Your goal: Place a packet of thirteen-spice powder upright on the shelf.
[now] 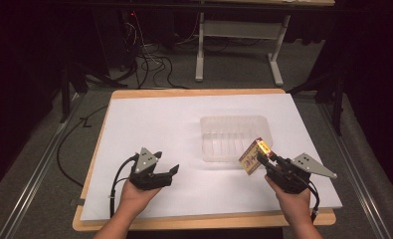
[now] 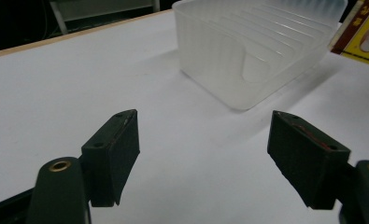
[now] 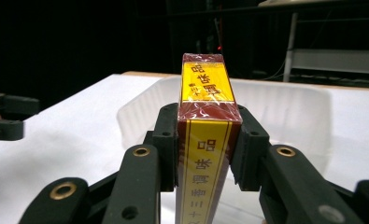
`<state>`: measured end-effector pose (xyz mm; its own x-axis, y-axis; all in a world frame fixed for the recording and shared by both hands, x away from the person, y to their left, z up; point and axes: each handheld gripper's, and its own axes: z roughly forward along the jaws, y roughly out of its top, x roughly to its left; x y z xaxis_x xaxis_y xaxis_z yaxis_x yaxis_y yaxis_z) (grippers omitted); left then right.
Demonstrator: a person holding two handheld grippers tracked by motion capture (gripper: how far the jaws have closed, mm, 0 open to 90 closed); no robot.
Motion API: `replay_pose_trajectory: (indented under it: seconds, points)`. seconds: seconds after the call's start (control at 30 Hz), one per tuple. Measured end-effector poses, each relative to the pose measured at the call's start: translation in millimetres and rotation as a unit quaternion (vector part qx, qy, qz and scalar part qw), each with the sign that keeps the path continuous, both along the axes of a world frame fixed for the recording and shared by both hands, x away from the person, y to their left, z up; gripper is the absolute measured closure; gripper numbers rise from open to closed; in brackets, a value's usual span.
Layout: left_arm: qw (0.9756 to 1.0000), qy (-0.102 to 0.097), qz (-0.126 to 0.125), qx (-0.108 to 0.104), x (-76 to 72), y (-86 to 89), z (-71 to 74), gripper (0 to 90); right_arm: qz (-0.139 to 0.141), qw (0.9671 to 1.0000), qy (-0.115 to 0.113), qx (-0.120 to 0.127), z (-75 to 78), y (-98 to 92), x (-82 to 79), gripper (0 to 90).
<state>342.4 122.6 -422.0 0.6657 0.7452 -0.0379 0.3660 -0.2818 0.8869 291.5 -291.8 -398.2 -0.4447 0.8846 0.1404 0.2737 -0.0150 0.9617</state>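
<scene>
A: Left gripper [image 1: 165, 173]?
B: Jaws apart, empty, at seven o'clock of the clear tray [image 1: 235, 137].
A: Right gripper [image 1: 266, 159]?
B: Clamped on the wrapped box [image 1: 254, 156], at the tray's four o'clock corner. Light, stiff, probably slippery film; grip its broad faces.
</scene>
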Motion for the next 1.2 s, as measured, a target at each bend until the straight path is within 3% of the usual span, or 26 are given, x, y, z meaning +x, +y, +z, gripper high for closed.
replay_pose_trajectory:
  seconds: [0.13,0.27,0.47,0.77,1.2]
  points:
    - [0.9999,0.01,0.01,0.003,1.0,10.5,-4.4,25.5,-0.013,0.9999,-0.006,0.004,3.2,-6.9,-0.6,68.4]
    - [0.9993,0.018,0.016,0.029,-3.3,23.8,-12.8,24.6,-0.04,0.9991,-0.015,0.005,5.4,-17.2,-0.4,68.4]
    - [0.9996,0.009,0.025,0.01,-5.8,27.7,-8.9,24.8,-0.068,0.9975,-0.021,-0.005,8.5,-19.7,0.6,68.5]
    - [0.9997,0.012,0.017,0.01,-3.0,26.1,-9.8,24.3,-0.099,0.9948,-0.023,-0.011,15.3,-17.2,6.0,68.5]
    - [0.9998,0.017,0.007,0.006,-3.7,24.7,-10.4,24.7,-0.126,0.9916,-0.007,-0.026,22.2,5.1,41.0,68.5]
